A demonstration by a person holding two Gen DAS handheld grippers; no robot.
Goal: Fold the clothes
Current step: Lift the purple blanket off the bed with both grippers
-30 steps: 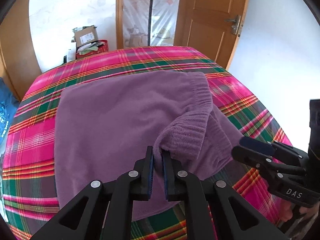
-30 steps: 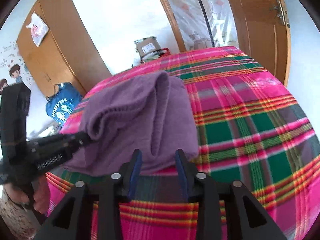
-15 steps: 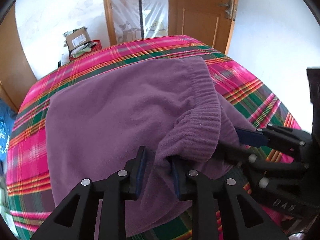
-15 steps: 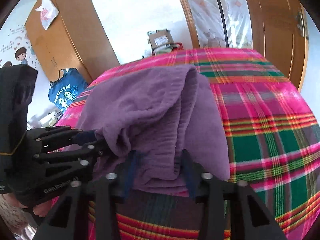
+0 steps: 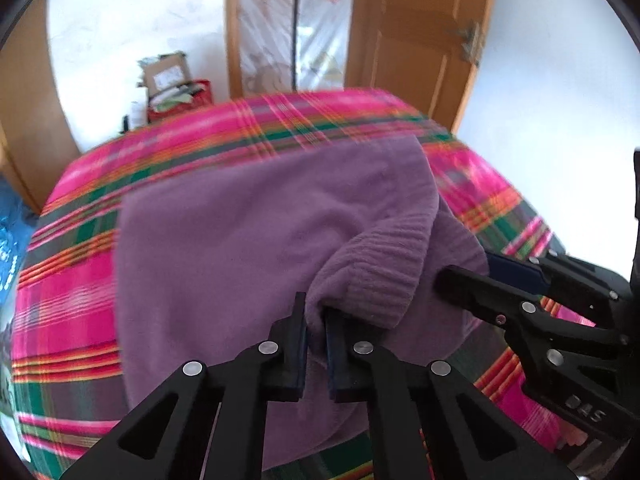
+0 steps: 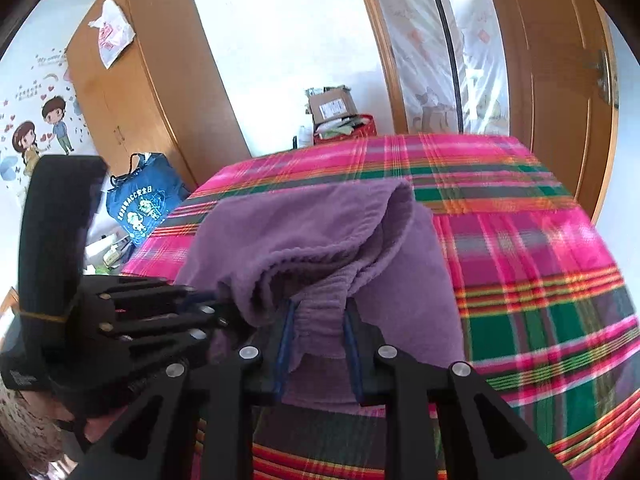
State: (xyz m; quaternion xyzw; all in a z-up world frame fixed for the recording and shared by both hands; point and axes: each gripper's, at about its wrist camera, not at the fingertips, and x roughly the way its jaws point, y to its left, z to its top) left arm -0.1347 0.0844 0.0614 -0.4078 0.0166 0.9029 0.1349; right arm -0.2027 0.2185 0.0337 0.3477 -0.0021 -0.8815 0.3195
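A purple fleece garment (image 5: 248, 232) with a ribbed waistband lies on a pink, green and orange plaid table (image 5: 80, 280). My left gripper (image 5: 316, 320) is shut on the near ribbed edge and holds it lifted and bunched. My right gripper (image 6: 318, 312) has its jaws around another part of the ribbed waistband (image 6: 324, 292), with a visible gap either side of the cloth. The right gripper also shows at the right of the left wrist view (image 5: 472, 276); the left gripper shows at the left of the right wrist view (image 6: 208, 300). The garment (image 6: 312, 224) is folded over itself.
A red basket with boxes (image 5: 176, 92) stands beyond the table's far edge. A wooden door (image 5: 420, 40) is at the back right, a wooden wardrobe (image 6: 152, 92) and a blue bag (image 6: 140, 200) at the left. Plaid cloth (image 6: 540, 280) lies bare right of the garment.
Both grippers have come forward onto the garment's near edge. My right gripper has moved its jaws around the ribbed waistband. My left gripper opened half a second ago and is shut on the edge again.
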